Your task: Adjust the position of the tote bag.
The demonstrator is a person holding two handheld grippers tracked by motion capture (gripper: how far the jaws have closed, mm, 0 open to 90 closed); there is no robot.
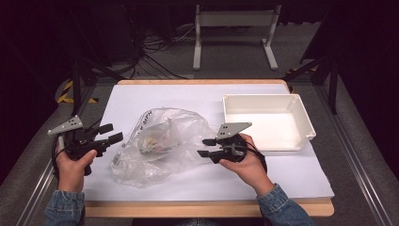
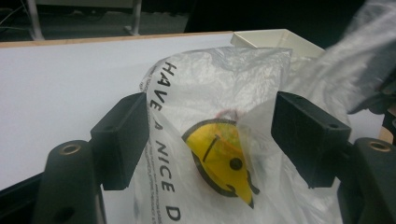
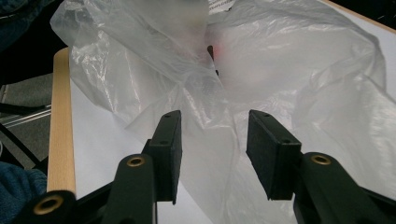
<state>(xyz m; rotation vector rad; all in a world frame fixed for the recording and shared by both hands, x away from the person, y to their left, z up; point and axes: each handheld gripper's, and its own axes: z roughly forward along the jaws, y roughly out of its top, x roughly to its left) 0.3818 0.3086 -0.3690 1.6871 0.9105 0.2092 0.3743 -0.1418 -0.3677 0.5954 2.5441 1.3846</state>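
White paper covers the wooden table [image 1: 207, 207], which stands on a grey floor in a dark room with a white stand [image 1: 234, 33] behind it.

Left gripper [image 1: 109, 133]: jaws apart. In the left gripper view its pads [image 2: 122, 137] stand to either side of the plastic bag [image 1: 160, 143] without pressing on it. A fold of film lies between them, and the left pad's inner edge meets the printed side of the bag. Released, in my judgement. The gripper sits just beside the bag's left edge.

Right gripper [image 1: 205, 147]: jaws part-open. In the right gripper view the pads [image 3: 170, 140] flank a loose flap of film; no pinch is evident, so this too reads as released. It points at the bag's right side from close by.

The bag lies crumpled at mid-table between the two grippers, resting on the paper. It is translucent, carries black lettering and a yellow smiley print [image 2: 219, 161], and holds small items [image 1: 155, 140] too blurred to identify. One gripper on each flank suits spreading or opening the bag, most likely to reach its contents.

An empty white tray [image 1: 301, 120] stands to the right of the bag, near but apart from it, probably placed to receive what comes out.
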